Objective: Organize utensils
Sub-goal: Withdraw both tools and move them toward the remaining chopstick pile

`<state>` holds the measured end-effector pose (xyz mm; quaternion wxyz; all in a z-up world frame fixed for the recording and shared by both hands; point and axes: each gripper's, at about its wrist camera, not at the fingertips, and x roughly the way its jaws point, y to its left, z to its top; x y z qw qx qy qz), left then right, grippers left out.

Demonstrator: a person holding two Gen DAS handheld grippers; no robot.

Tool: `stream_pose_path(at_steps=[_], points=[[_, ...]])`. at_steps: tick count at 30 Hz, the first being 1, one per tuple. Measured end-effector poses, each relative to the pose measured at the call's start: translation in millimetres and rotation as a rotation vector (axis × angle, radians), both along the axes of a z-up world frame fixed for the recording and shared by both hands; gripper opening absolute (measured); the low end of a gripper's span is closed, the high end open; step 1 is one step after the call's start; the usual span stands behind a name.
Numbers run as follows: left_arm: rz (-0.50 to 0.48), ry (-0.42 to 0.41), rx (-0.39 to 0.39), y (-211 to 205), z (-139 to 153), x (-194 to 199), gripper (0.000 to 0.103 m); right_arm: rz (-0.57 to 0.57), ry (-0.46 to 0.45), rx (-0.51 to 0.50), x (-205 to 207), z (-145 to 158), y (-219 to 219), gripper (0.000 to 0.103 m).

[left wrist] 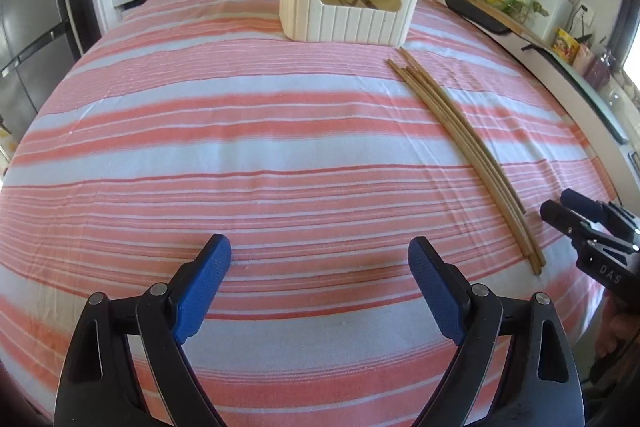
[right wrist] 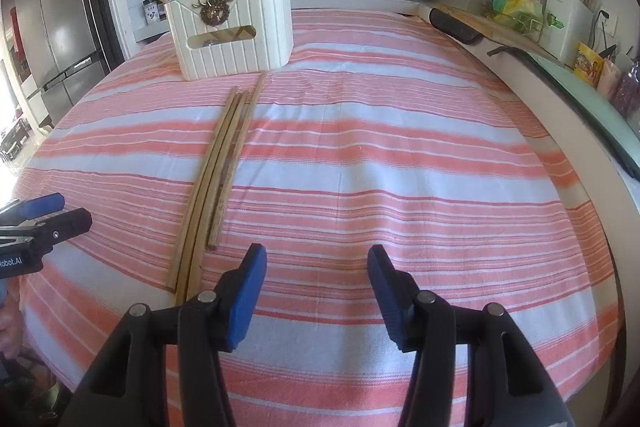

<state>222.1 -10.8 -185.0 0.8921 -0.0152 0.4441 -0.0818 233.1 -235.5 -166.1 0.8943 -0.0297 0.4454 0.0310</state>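
Chopsticks loose on the striped desk, both claws spread and holding nothing.

I see four slim wooden chopsticks (right wrist: 216, 171) bunched lengthwise before the white ribbed holder (right wrist: 234, 35), which already holds a few. My left claw (left wrist: 320, 283) and right claw (right wrist: 316, 287) hover over bare cloth, desk (right wrist: 400, 163) edge curving off right.

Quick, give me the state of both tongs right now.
Left tongs: open, holding nothing.
Right tongs: open, holding nothing; chopsticks lie untouched on the cloth.
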Motion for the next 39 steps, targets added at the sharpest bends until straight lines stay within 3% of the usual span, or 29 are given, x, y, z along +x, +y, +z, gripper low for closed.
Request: stream_pose_path(at_steps=[7, 39], points=[[-0.029, -0.004, 0.09, -13.0, -6.8, 0.0, 0.102, -0.002, -0.045, -0.035, -2.8, -6.9, 7.2, 0.061], [-0.03, -0.003, 0.086, -10.7, -8.0, 1.2, 0.103, 0.003, -0.092, -0.061, -6.3, -10.3, 10.2, 0.061]])
